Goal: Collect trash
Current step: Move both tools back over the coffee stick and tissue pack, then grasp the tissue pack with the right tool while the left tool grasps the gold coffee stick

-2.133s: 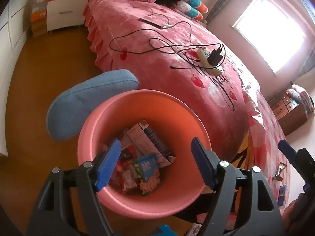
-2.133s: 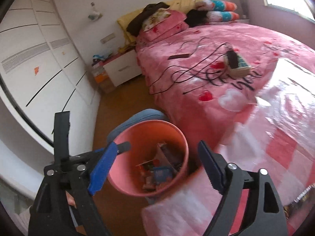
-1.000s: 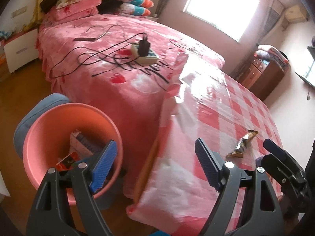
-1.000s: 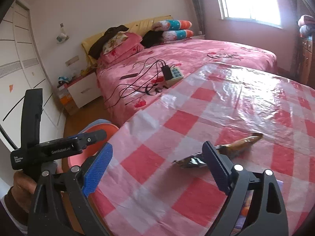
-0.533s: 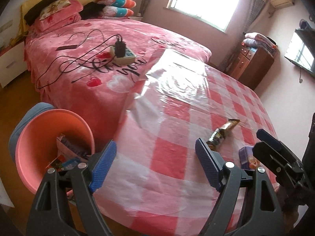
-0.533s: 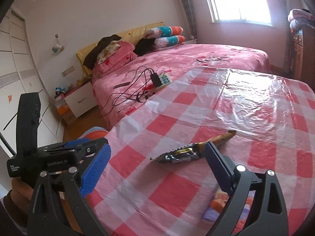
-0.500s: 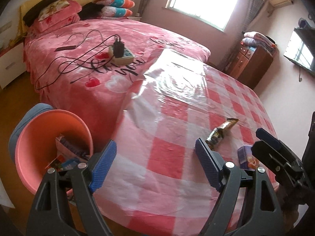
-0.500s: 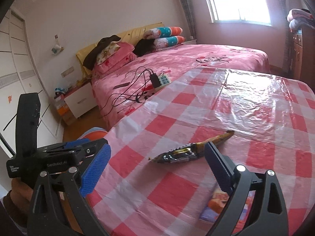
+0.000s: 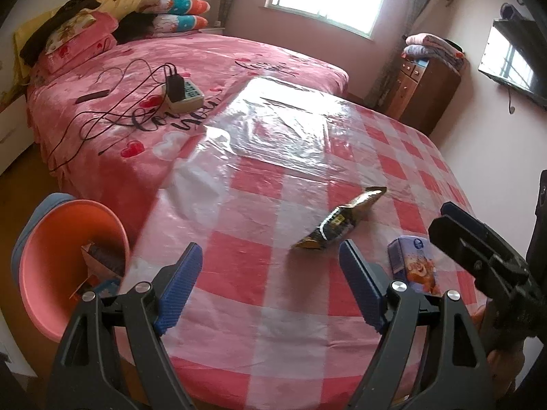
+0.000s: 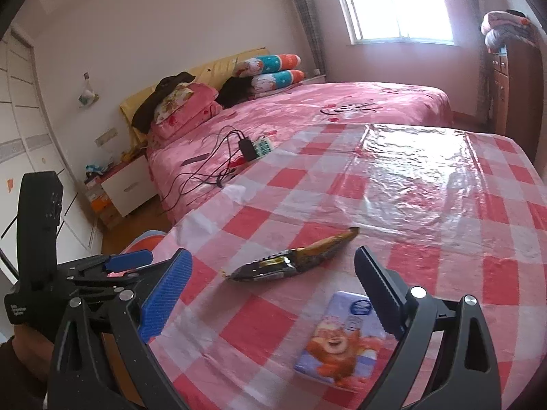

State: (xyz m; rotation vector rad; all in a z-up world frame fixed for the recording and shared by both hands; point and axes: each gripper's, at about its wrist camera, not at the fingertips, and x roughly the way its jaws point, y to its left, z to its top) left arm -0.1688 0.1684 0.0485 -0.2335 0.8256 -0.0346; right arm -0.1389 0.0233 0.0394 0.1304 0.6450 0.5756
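Over the checked tablecloth [image 9: 259, 266], both grippers hang spread wide with nothing between their fingers.

Just ahead of the right gripper [image 10: 273, 287] lies a dark crumpled snack wrapper [image 10: 290, 261]; a purple cartoon-bear packet [image 10: 342, 338] lies flat under its right finger. The left gripper [image 9: 270, 283] sees the same wrapper [image 9: 338, 222] ahead toward its right finger and the packet [image 9: 415, 266] beyond that finger. Left of the left gripper, below the table edge, stands a pink bin [image 9: 51, 273] holding boxes and wrappers. A pink bed [image 9: 171, 78] lies beyond the table.
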